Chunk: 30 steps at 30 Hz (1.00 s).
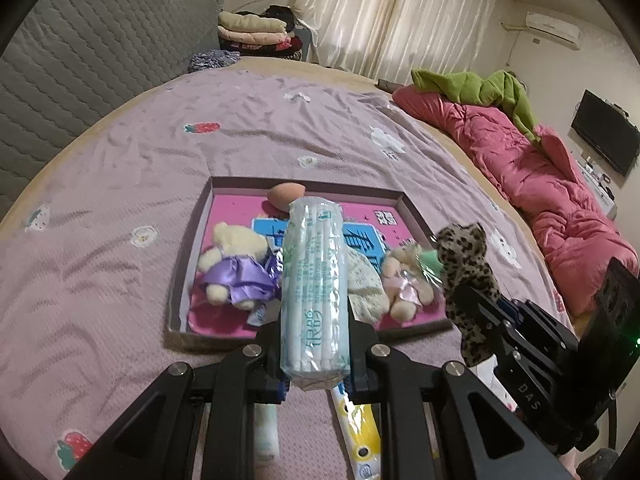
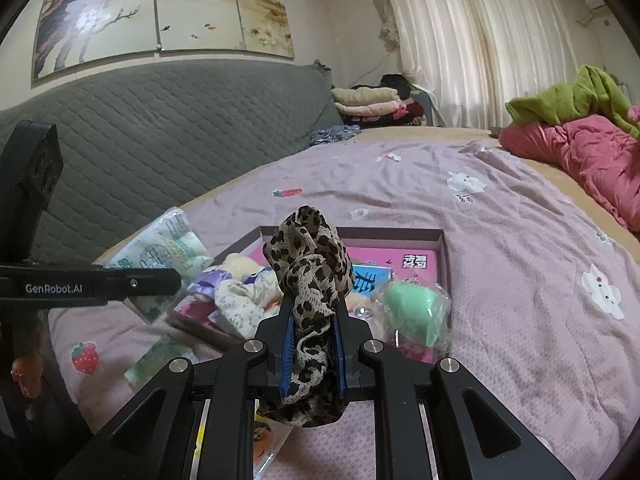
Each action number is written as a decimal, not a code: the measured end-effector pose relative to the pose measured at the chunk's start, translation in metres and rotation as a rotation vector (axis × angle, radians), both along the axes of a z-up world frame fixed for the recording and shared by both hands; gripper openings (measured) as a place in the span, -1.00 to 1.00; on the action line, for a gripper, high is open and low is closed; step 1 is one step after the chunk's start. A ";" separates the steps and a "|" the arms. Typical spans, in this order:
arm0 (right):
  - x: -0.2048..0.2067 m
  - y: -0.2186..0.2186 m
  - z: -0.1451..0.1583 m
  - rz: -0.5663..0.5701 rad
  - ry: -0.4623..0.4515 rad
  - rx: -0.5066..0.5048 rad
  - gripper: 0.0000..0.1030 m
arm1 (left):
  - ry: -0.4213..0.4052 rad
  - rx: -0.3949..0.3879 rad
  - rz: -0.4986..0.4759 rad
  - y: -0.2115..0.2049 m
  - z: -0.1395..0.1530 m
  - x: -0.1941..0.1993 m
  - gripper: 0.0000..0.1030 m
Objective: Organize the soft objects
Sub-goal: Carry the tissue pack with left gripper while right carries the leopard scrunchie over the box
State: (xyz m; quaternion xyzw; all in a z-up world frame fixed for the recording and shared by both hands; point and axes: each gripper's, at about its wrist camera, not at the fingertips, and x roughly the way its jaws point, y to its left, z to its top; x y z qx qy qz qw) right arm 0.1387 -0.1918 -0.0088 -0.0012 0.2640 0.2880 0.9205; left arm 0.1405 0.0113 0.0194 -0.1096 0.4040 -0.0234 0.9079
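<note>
My left gripper (image 1: 316,320) is shut on a pack of tissues in clear wrap (image 1: 314,292) and holds it upright above the near edge of a shallow box lid with a pink inside (image 1: 224,208). My right gripper (image 2: 314,320) is shut on a leopard-print cloth (image 2: 310,268), also seen in the left wrist view (image 1: 468,276), to the right of the box. In the box lie a cream bear in a purple dress (image 1: 236,268), a small bear in pink (image 1: 404,280), a knitted cream item (image 1: 366,284), an orange sponge egg (image 1: 285,197) and a green sponge in plastic (image 2: 416,312).
The box sits on a purple bedsheet (image 1: 120,216). A pink quilt (image 1: 552,184) with a green cloth (image 1: 480,88) lies along the right. A grey padded headboard (image 2: 160,132) and folded clothes (image 1: 256,32) are at the far side. Flat packets (image 1: 360,436) lie under my left gripper.
</note>
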 end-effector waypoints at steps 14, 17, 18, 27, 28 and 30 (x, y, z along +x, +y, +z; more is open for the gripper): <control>0.014 0.009 0.000 -0.036 -0.068 -0.079 -0.68 | -0.025 0.001 0.011 0.013 -0.007 0.047 -0.62; 0.019 0.013 -0.001 -0.046 -0.087 -0.105 -0.68 | -0.013 -0.052 0.006 0.016 -0.015 0.056 -0.62; 0.020 0.015 -0.001 -0.048 -0.093 -0.113 -0.68 | -0.006 -0.080 0.005 0.018 -0.019 0.059 -0.62; 0.032 0.028 -0.010 -0.051 -0.103 -0.179 -0.68 | 0.057 -0.183 0.023 0.032 -0.050 0.073 -0.62; 0.033 0.028 -0.011 -0.052 -0.100 -0.182 -0.68 | 0.061 -0.180 0.023 0.032 -0.052 0.073 -0.62; 0.036 0.030 -0.014 -0.055 -0.094 -0.194 -0.68 | 0.064 -0.166 0.025 0.031 -0.054 0.074 -0.62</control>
